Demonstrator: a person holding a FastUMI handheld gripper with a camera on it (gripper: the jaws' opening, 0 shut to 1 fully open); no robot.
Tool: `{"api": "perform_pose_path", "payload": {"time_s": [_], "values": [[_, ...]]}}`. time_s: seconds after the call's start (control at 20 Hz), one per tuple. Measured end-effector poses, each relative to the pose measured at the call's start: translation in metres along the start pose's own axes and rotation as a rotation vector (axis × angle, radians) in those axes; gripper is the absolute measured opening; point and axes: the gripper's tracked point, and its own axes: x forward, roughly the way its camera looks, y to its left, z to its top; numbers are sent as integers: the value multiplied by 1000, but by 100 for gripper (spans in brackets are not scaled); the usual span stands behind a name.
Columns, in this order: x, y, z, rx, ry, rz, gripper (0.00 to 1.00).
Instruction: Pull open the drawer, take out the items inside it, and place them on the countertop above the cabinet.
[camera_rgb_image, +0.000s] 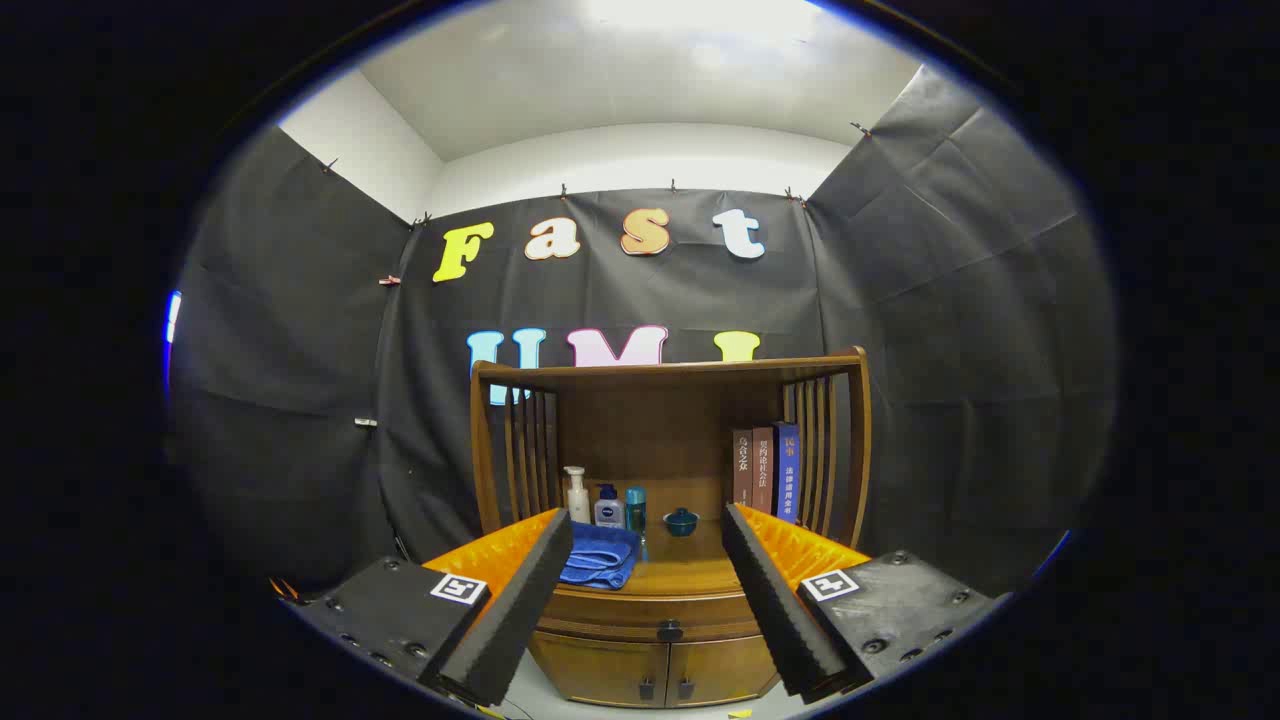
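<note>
A wooden cabinet (660, 640) stands ahead of me, seen between my fingers. Its drawer (650, 612) is closed, with a dark knob (669, 631) at its middle. Above the drawer lies the countertop (690, 575), under a slatted wooden shelf frame. My gripper (648, 525) is open, held back from the cabinet and a little above the countertop level, with nothing between its fingers. The drawer's contents are hidden.
On the countertop lie a folded blue towel (600, 555), a white pump bottle (577, 495), a small blue-capped bottle (609, 507), a teal bottle (636, 508), a small dark bowl (681, 521) and three books (765, 470). Two lower cabinet doors (655, 670) sit under the drawer.
</note>
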Motion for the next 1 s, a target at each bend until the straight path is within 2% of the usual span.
{"api": "perform_pose_path", "payload": {"time_s": [1.0], "values": [[1,-16,-16,10,42,-9,99]]}}
